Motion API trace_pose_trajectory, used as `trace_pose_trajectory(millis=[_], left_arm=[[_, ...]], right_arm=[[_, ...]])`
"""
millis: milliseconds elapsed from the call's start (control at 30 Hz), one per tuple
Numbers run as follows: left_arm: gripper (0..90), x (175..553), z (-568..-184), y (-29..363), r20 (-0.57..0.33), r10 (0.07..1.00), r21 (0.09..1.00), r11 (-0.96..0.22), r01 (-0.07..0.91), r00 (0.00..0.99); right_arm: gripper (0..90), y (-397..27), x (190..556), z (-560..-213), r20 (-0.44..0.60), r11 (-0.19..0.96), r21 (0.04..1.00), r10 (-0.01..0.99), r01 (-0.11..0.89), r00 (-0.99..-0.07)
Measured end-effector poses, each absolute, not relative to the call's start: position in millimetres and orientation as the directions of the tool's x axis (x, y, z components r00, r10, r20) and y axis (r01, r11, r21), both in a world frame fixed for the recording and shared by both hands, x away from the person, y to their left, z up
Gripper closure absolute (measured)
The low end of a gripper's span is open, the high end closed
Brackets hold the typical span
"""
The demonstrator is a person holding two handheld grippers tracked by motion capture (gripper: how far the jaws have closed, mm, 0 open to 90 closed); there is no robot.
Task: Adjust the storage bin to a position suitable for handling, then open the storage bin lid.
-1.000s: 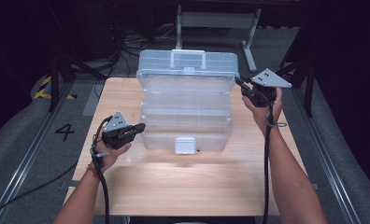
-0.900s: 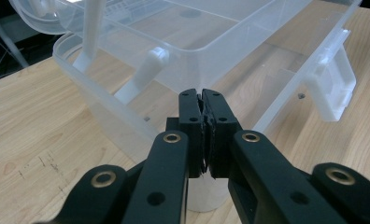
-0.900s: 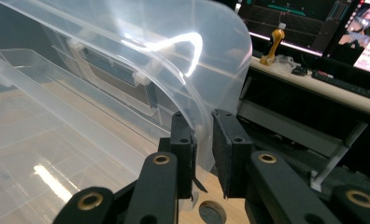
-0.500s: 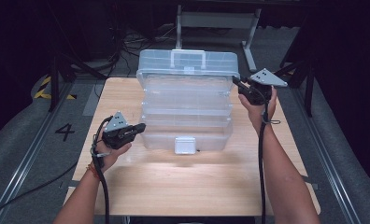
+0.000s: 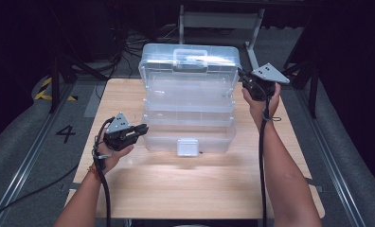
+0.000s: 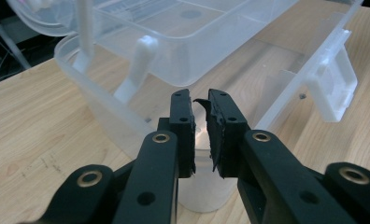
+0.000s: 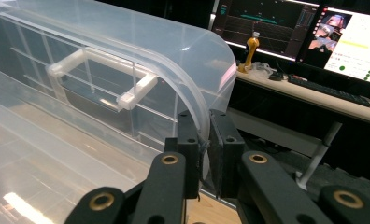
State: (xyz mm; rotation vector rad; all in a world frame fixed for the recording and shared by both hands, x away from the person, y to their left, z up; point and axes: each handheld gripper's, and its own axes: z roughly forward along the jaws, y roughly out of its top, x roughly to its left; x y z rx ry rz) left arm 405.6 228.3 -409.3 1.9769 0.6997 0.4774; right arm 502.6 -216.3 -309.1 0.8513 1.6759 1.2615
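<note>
My right gripper clamps the lid rim of the clear tiered toolbox at bench centre, while my left gripper, fingers narrowly apart after just opening, sits at its eight o'clock corner.

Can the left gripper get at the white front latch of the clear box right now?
Probably yes: the left gripper sits by the box's front left corner, and bare table lies before the latch.

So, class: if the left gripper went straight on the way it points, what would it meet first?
Probably the side wall of the clear plastic toolbox's bottom tub, directly ahead of the left gripper; depth is uncertain.
</note>
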Motion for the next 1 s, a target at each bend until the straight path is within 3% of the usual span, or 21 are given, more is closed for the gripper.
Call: trace_pose_trajectory(millis=[400, 800, 1000], left_arm=[[74.8, 401.9, -407.7, 234.0, 0.039, 0.654, 0.887, -0.371, 0.275, 0.755], [29.2, 379.8, -408.3, 256.7, 0.069, 0.647, 0.836, -0.453, 0.310, 0.759], [25.0, 364.2, -433.5, 263.3, 0.093, 0.637, 0.747, -0.553, 0.370, 0.765]], right_arm=[[85.2, -215.8, 511.4, -306.9, -0.215, 0.252, 0.967, 0.890, 0.041, -0.402], [85.2, -216.8, 514.7, -305.2, -0.223, 0.263, 0.964, 0.884, 0.043, -0.411], [85.2, -216.9, 517.3, -303.5, -0.219, 0.263, 0.963, 0.882, 0.050, -0.417]])
